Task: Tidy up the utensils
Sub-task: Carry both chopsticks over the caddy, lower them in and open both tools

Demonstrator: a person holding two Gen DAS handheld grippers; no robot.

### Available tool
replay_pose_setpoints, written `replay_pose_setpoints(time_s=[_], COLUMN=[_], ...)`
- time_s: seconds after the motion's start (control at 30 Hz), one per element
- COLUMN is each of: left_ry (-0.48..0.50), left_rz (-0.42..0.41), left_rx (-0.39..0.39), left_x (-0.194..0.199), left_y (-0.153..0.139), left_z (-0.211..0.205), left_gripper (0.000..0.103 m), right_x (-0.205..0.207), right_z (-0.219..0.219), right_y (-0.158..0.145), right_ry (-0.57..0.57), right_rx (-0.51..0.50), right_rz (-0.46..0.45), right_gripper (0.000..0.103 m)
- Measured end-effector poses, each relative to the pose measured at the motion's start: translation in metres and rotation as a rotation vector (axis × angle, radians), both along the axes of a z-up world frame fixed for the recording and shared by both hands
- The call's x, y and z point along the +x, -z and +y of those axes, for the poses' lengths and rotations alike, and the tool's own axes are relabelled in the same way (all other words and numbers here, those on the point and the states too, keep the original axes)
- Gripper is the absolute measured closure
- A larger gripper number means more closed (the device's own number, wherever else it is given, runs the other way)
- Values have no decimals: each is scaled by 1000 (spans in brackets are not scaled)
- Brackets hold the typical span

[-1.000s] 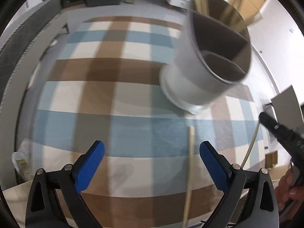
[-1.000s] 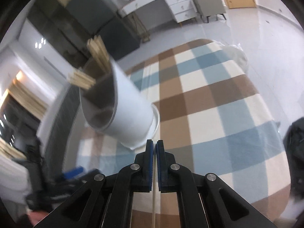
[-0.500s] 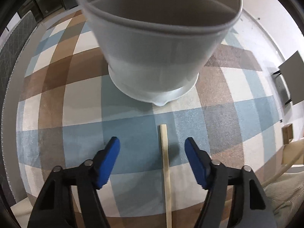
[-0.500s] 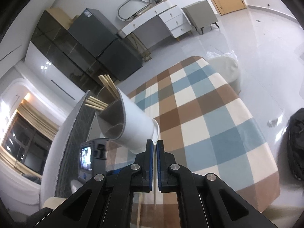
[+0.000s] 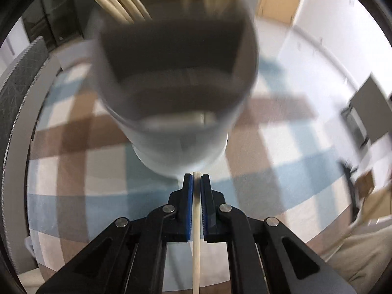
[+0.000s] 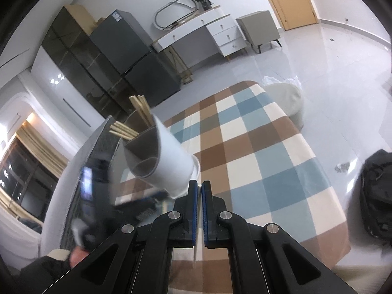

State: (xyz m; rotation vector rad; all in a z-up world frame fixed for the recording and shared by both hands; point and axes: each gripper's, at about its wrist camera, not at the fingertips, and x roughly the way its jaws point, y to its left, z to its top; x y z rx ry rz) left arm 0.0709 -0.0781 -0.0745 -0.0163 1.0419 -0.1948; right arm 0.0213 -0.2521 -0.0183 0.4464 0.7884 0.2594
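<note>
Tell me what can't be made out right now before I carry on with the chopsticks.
- Left wrist view: motion blur smears the holder; its compartments' contents are unreadable.
- Left wrist view: the lower end of the chopstick in the left hand-held gripper runs off the bottom edge.
- Right wrist view: whatever the right hand-held gripper pinches is hidden behind its own fingers.

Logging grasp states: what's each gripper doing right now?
Left gripper: closed on a chopstick.
Right gripper: closed on a thin pale stick.
</note>
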Motion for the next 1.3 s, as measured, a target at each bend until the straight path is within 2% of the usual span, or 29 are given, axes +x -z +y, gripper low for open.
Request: replay_pose_setpoints(time_s=[0.1,0.17,0.23,0.4,0.6,0.83,1.1,1.3], left_ry=[-28,-14,8,39,68,90,74,43], left_rz=[-117,-167,-213,-256,-273,-324,-407,-450], left_rx=[-68,-100,-82,-84,-106,-141,-224,-226], left_x=[-16,-20,-32,-42,-42,-47,-18,21], left_y=[-37,-54,-68,-89,-98,-143,-208,-226], left_z=[16,21,22,20,38,50,71,80], left_gripper=[101,101,101,101,102,102,102,102], right_x=[-6,-10,-12,-15,-19,-11,29,69], right_z=[14,25,38,66,74,82,97,114], right_y=[-14,-21,-27,-40,-55,-99,-166,-189], right_ry=[-30,-53,-78,-119,-113,-110,-117,-127], right_rx=[-53,-93,-136,-211,-227,-249,-244,-255], right_rz=[-60,-96,-126,-179,-207,-283,-396,-440], right_gripper=[100,100,100,100,101,101,100,100])
